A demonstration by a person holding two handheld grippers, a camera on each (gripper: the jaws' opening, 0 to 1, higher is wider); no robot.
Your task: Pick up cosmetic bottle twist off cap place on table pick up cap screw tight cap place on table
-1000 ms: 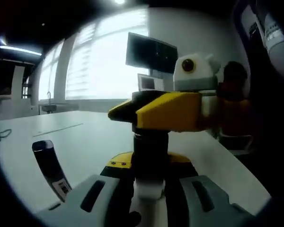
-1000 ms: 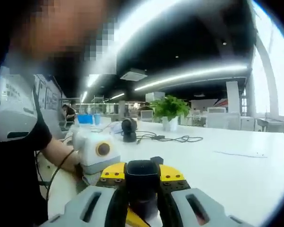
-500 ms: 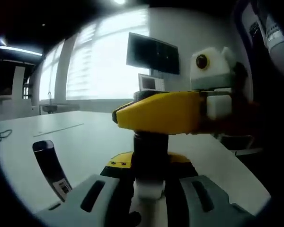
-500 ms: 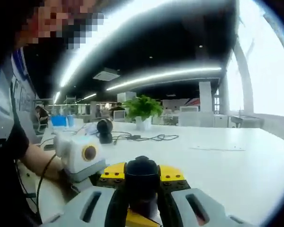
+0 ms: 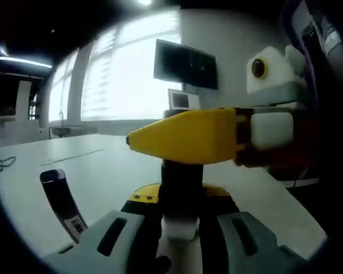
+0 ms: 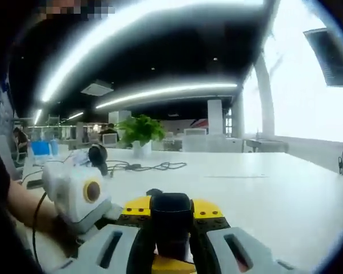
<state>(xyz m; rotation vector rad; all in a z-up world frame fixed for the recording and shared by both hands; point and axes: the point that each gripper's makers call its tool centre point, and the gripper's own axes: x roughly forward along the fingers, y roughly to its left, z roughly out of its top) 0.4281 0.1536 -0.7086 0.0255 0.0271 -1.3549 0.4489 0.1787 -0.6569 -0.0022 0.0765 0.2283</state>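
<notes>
While I hold the cosmetic bottle (image 5: 182, 188) upright in my left gripper (image 5: 180, 237), its pale base sits pinched between the grey jaws and its dark upper part rises just above them. My right gripper (image 5: 186, 137) reaches in from the right in the left gripper view, its yellow jaws clamped across the top of the bottle where the cap sits. In the right gripper view that black cap (image 6: 171, 220) is squeezed between the two grey jaws. The bottle looks small, rigid and light, probably smooth plastic, so I judge it could slip or spin; gripping low on the body and square across the cap seems best for twisting. A dark tube (image 5: 62, 202) leans on the white table (image 5: 114, 171) nearby.
</notes>
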